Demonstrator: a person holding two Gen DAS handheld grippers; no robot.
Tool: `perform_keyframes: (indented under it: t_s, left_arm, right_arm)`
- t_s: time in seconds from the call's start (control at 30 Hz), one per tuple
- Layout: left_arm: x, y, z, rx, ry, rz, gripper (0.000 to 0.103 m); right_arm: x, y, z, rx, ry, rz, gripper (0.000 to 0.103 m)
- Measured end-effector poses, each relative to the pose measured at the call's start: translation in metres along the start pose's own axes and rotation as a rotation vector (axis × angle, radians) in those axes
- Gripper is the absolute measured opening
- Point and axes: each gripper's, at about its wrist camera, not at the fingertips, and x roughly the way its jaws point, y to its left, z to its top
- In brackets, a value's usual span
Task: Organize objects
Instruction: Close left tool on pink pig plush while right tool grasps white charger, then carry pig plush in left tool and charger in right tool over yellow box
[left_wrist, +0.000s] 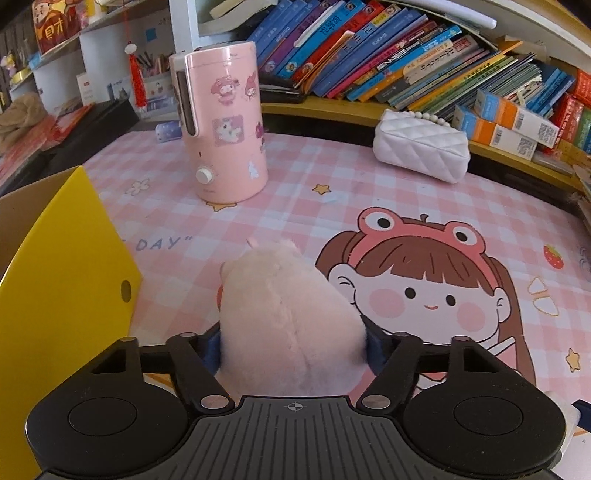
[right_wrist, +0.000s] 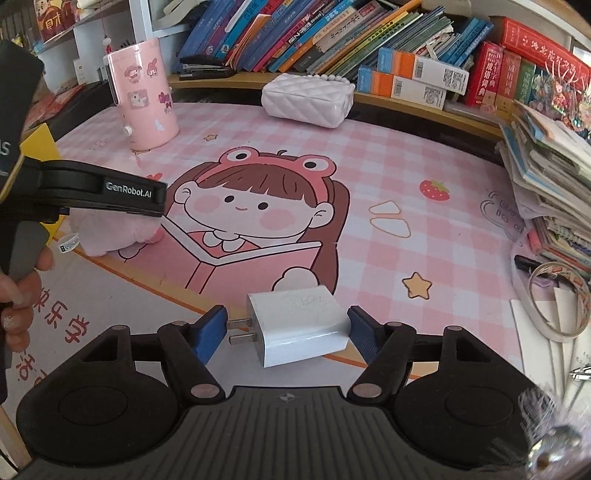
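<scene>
The right gripper (right_wrist: 286, 328) has a white charger (right_wrist: 301, 328) between its blue pads: the right pad touches the charger body, and the left pad meets the tips of the two metal prongs, so the jaws appear clamped on it end to end. The charger's long axis thus runs across the jaws, prongs toward the left pad, and the body sits directly ahead of the gripper, close in. The left gripper (left_wrist: 293, 350) has a pink plush toy (left_wrist: 288, 317) filling the space between its pads; the pads press its sides, so it is gripped, with the toy's length pointing forward, away from the gripper. Just left of this gripper stands a yellow box (left_wrist: 70, 258) with an open top, nearer the left hand than the right; it is judged the likely place for both items. Further ahead stands a pink jug (left_wrist: 221, 122) with cartoon stickers, and a white quilted purse (left_wrist: 421, 147) lies ahead and right. Readable writing: "GenRobot.AI" on the left gripper's side in the right wrist view, and "DAY" on the pink checked mat (left_wrist: 295, 206).
</scene>
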Motion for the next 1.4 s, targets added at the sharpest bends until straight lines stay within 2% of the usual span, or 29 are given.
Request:
perform_keyframes:
  t_s: [0.13,0.47,0.93,1.13,1.4]
  left_arm:
    - [-0.009,0.003,-0.001,0.001,-0.006,-0.029,0.064]
    - [-0.056,0.013,-0.011,-0.001,-0.061,-0.108,0.064]
    - [-0.119,0.034,-0.054,0.015,-0.106,-0.214,0.064]
    - [-0.143,0.056,-0.074,0.019,-0.13,-0.246,0.064]
    - [-0.181,0.105,-0.105,0.007,-0.151,-0.261,0.064]
  right_arm:
    - [-0.002,0.001,0.0,0.002,-0.004,-0.005,0.069]
    - [-0.015,0.012,0.0,0.032,-0.029,-0.007,0.069]
    - [-0.059,0.045,-0.02,0.049,-0.066,-0.05,0.069]
    - [-0.081,0.07,-0.033,0.035,-0.085,-0.074,0.069]
    - [-0.113,0.121,-0.059,0.023,-0.098,-0.088,0.069]
